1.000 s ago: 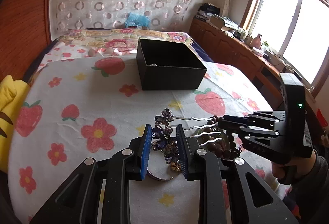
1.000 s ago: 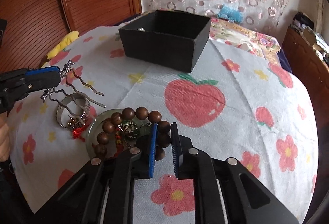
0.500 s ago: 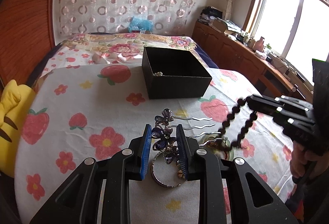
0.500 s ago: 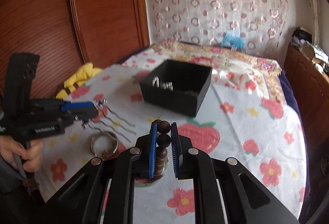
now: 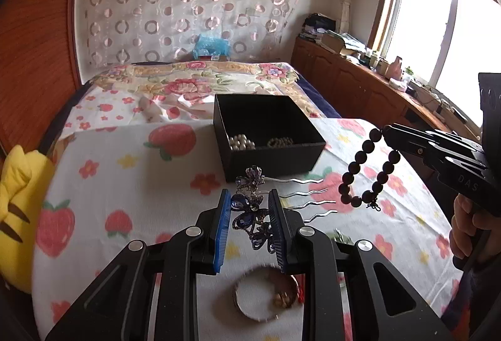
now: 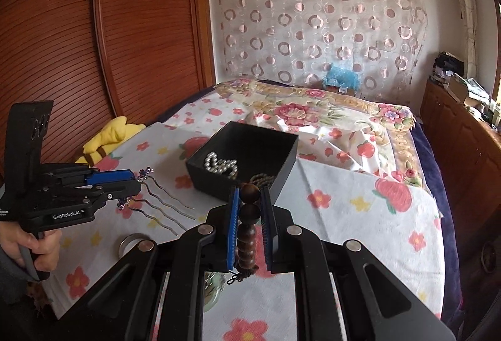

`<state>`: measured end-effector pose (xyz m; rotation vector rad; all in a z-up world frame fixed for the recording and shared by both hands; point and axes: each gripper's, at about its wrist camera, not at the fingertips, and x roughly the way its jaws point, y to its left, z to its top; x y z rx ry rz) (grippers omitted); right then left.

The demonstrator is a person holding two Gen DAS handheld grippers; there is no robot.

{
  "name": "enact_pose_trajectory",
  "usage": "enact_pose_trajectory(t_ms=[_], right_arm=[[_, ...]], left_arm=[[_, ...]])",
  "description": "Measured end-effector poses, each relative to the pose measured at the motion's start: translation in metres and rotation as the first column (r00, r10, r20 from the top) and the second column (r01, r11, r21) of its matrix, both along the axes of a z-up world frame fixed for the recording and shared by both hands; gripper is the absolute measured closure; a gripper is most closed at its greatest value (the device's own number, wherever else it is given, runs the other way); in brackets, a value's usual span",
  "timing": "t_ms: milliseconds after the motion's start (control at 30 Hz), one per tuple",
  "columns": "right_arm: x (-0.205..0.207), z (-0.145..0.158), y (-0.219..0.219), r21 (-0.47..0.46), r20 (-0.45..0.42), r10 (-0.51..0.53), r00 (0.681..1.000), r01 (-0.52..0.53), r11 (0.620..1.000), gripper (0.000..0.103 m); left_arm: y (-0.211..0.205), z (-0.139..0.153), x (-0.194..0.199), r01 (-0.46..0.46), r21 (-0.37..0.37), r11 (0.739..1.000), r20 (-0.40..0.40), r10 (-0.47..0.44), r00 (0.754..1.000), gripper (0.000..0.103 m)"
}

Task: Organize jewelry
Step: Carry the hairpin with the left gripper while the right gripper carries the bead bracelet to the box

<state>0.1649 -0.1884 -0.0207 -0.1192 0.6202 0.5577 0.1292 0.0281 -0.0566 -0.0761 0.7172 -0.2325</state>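
A purple butterfly hair comb (image 5: pixel 250 209) with wavy silver prongs is clamped in my left gripper (image 5: pixel 249 197), held above the strawberry cloth. My right gripper (image 6: pixel 250 190) is shut on a dark wooden bead bracelet (image 6: pixel 249 215). In the left wrist view the bracelet (image 5: pixel 369 172) dangles as a loop from the right gripper (image 5: pixel 386 129). The open black box (image 5: pixel 272 159) stands just beyond both grippers, with pearls (image 6: pixel 220 165) and another beaded piece inside. The right wrist view shows the left gripper (image 6: pixel 134 184) and the comb (image 6: pixel 162 200) left of the box (image 6: pixel 285 168).
A silver bangle (image 5: pixel 263 294) lies on the cloth under my left gripper, with a green bangle (image 6: pixel 213 287) beside it. A yellow plush toy (image 5: pixel 18 200) sits at the table's left edge. Behind the box is a bed; wooden cabinets (image 5: pixel 360 84) line the right.
My right gripper has lifted the bead bracelet off the pile, so it now hangs free. My left gripper has raised the hair comb off the cloth. Both are nearer the box.
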Motion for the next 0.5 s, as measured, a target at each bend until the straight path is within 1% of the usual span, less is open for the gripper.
enact_pose_trajectory(t_ms=[233, 500], right_arm=[[0.025, 0.006, 0.007, 0.0, 0.013, -0.004, 1.0, 0.004, 1.0, 0.088], [0.044, 0.015, 0.01, 0.016, 0.019, -0.016, 1.0, 0.015, 1.0, 0.088]], left_arm=[[0.002, 0.01, 0.028, -0.015, 0.024, 1.0, 0.013, 0.014, 1.0, 0.08], [-0.002, 0.016, 0.055, -0.025, 0.039, 0.999, 0.017, 0.025, 1.0, 0.08]])
